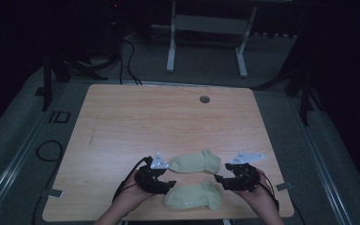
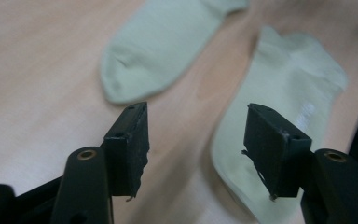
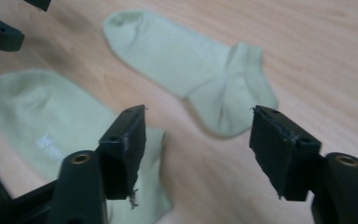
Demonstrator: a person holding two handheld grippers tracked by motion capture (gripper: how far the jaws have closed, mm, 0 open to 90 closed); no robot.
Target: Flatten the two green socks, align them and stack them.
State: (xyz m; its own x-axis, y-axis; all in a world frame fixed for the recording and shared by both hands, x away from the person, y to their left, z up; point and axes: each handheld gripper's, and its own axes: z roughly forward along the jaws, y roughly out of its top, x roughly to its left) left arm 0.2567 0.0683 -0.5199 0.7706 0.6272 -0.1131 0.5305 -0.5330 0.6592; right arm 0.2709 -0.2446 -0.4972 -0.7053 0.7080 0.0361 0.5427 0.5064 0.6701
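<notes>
Two pale green ankle socks lie flat near the table's front edge. The far sock lies just beyond the near sock. My left gripper hovers open at the socks' left ends, with nothing between its jaws. My right gripper stands open at their right ends, over the near sock's cuff and just short of the far sock's heel. Neither gripper holds anything.
The wooden table has a round cable hole at the back right. Bare wood stretches beyond the socks. A white desk frame stands on the floor behind, and cables lie on the floor at the left.
</notes>
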